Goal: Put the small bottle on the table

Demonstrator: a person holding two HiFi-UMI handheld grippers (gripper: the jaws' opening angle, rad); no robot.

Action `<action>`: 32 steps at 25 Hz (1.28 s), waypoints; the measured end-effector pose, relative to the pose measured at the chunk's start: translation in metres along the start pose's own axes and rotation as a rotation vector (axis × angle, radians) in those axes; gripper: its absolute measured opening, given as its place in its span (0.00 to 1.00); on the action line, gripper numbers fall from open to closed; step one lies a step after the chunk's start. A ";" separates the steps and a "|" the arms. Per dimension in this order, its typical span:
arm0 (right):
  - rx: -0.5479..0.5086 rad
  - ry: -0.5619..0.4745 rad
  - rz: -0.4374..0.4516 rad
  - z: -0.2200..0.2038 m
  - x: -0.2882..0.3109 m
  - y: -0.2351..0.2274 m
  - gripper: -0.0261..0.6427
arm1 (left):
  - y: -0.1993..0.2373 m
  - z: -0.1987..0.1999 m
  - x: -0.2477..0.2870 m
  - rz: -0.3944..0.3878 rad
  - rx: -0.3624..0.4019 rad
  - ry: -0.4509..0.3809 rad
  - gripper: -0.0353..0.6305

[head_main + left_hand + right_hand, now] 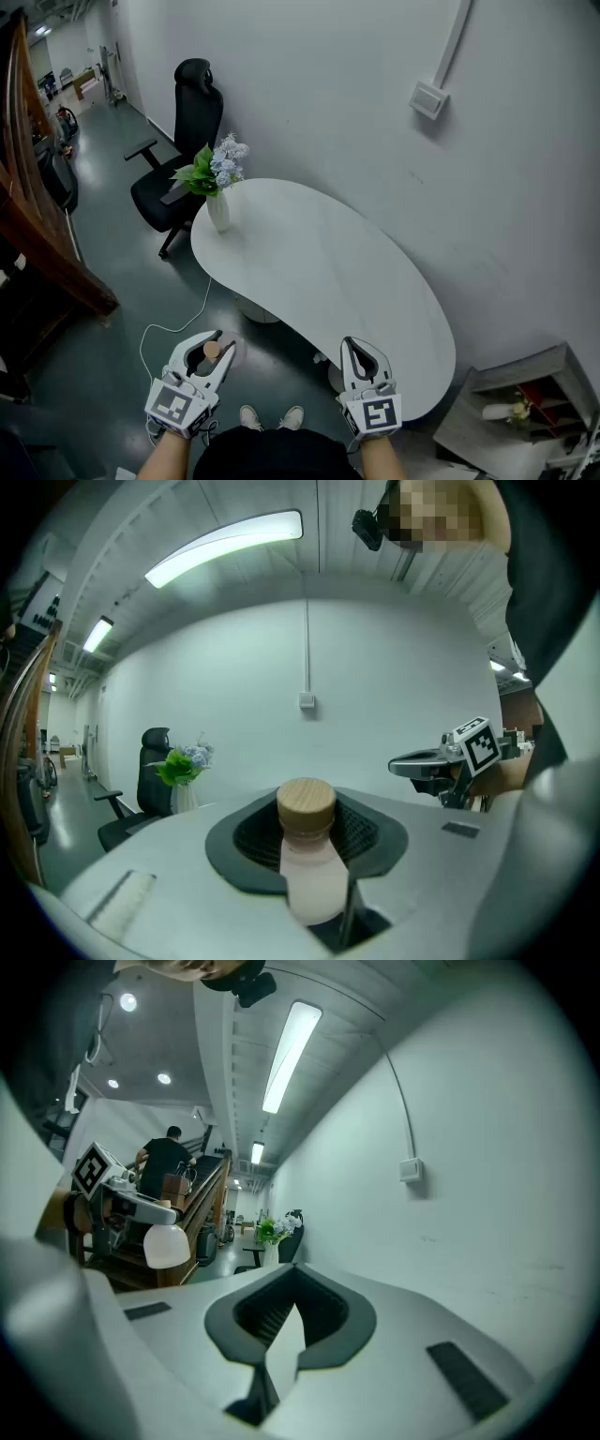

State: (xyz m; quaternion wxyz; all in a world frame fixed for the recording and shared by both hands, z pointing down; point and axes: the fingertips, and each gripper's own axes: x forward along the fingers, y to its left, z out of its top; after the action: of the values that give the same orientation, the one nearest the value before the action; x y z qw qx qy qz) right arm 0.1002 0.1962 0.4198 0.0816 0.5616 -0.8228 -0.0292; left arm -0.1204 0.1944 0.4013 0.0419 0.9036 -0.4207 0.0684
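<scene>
The left gripper (217, 341) grips the small bottle (309, 855) upright at lower left, clear of the white table (319, 272) lying up-right, while the right gripper (364, 349) sits closed, empty.

My right hand-held gripper (292, 1302) has its jaws closed together, empty. At my left, my left hand-held gripper (131, 1206) holds the small bottle (169, 1246). Flowers (272, 1230) stand ahead.

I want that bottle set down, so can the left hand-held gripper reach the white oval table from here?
Probably yes: the left hand-held gripper, shut on the small pale wooden-capped bottle, hovers just off the white oval table, nothing standing between.
</scene>
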 end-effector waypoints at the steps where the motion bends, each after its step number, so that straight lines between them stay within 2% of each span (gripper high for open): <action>1: 0.006 -0.002 0.004 0.000 -0.001 -0.001 0.05 | 0.000 0.001 0.000 0.011 0.000 0.007 0.22; 7: 0.012 -0.009 0.029 -0.006 -0.005 -0.010 0.05 | -0.006 0.003 0.005 0.051 0.002 0.027 0.22; 11: 0.088 -0.032 0.083 -0.006 -0.009 -0.016 0.05 | -0.014 0.005 0.008 0.071 -0.005 0.024 0.22; 18: 0.073 -0.016 0.111 -0.019 -0.011 -0.031 0.05 | -0.021 0.006 0.017 0.098 -0.019 0.009 0.22; 25: 0.066 0.016 0.114 -0.028 -0.004 -0.033 0.05 | -0.012 0.003 0.040 0.073 -0.009 0.009 0.22; 32: 0.068 0.048 0.037 -0.034 0.024 -0.051 0.05 | 0.015 -0.001 0.078 0.016 -0.027 0.018 0.22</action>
State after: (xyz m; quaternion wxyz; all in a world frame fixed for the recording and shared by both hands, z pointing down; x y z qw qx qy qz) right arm 0.1443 0.1563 0.4483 0.0826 0.5493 -0.8314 0.0139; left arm -0.0821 0.1261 0.4146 0.0575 0.8989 -0.4284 0.0713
